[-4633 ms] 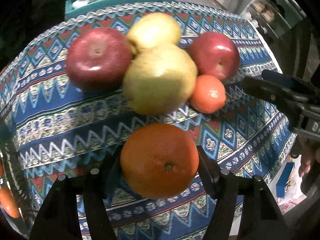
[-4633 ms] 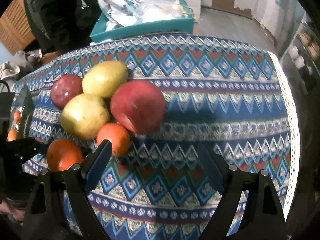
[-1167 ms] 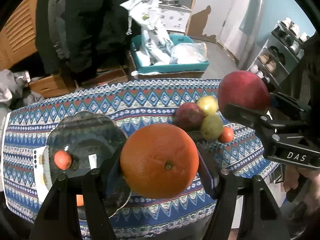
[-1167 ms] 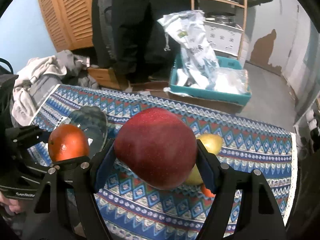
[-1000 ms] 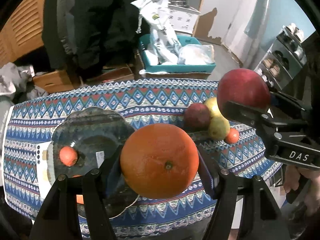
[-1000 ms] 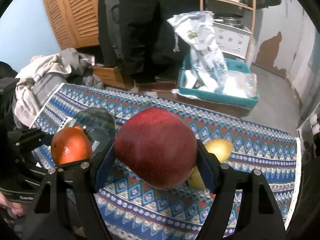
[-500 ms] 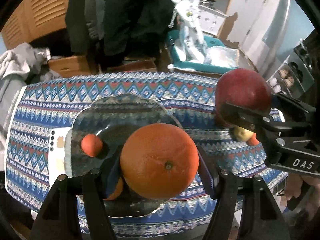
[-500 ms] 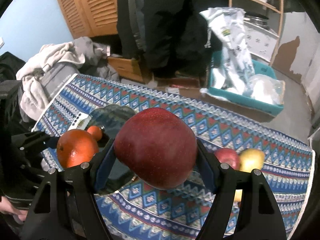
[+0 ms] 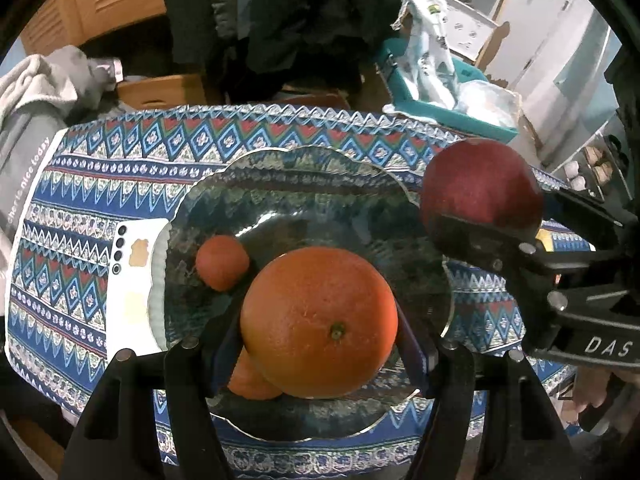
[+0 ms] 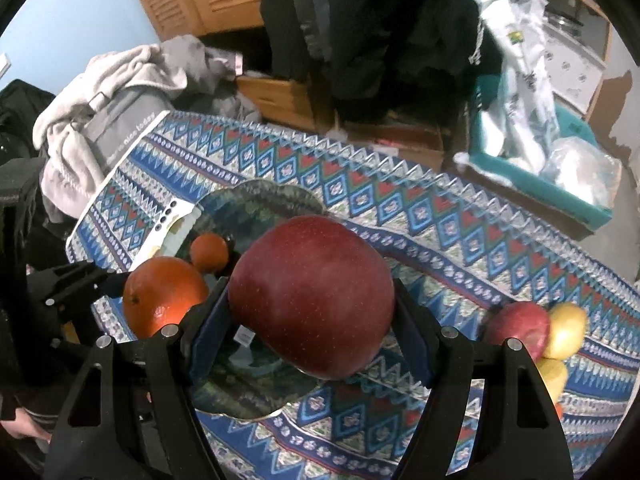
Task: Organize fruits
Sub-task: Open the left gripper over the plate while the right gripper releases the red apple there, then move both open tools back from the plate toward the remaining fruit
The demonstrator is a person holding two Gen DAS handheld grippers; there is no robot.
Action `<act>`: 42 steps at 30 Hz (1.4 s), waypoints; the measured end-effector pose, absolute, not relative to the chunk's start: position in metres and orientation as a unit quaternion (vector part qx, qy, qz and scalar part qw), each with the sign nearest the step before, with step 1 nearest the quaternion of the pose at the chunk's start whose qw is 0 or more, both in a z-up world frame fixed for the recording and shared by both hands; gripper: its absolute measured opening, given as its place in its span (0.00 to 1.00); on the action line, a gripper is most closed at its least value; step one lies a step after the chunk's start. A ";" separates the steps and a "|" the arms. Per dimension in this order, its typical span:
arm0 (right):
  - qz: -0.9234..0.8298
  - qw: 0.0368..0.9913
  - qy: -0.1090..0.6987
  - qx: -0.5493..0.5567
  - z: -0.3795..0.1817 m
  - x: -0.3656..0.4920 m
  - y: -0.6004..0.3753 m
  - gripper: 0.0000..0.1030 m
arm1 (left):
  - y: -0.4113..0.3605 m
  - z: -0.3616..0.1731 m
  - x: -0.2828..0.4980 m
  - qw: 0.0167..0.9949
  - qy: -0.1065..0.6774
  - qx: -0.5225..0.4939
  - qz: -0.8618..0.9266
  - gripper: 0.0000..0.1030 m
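My left gripper (image 9: 316,344) is shut on a large orange (image 9: 319,322), held over the dark glass plate (image 9: 304,192). A small tangerine (image 9: 222,257) lies on the plate at its left, and another orange fruit (image 9: 250,380) peeks out beneath the held orange. My right gripper (image 10: 310,332) is shut on a big red apple (image 10: 312,296), above the plate's right side (image 10: 256,200). In the left wrist view that apple (image 9: 482,188) hangs at the right. A red apple (image 10: 520,328) and yellow pears (image 10: 566,330) lie on the cloth to the right.
A white phone (image 9: 134,280) lies partly under the plate's left rim on the patterned tablecloth (image 9: 120,160). Grey clothes (image 10: 100,92) are heaped beyond the table's left end. A teal bin (image 10: 560,172) with bags sits on the floor behind, next to a person's dark legs (image 10: 360,20).
Both grippers have carried their fruit leftward and down, from beside the fruit pile to over the plate. The plate now looms larger and the pile has slid off to the right.
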State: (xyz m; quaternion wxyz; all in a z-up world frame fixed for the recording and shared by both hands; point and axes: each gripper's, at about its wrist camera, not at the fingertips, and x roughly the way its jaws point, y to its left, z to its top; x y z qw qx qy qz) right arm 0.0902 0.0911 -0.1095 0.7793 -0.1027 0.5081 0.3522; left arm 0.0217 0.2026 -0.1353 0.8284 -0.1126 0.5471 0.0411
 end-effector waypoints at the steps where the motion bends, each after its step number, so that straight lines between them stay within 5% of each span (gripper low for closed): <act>1: 0.353 0.777 0.512 -0.103 -0.113 0.091 0.094 0.73 | 0.203 -0.138 0.022 0.827 0.549 -0.112 0.042 0.68; 27: 0.346 0.735 0.574 -0.104 -0.164 0.094 0.113 0.74 | 0.213 -0.173 0.029 0.805 0.581 -0.111 0.052 0.69; 42: 0.344 0.749 0.560 -0.088 -0.148 0.094 0.103 0.77 | 0.215 -0.169 0.024 0.801 0.584 -0.114 0.067 0.71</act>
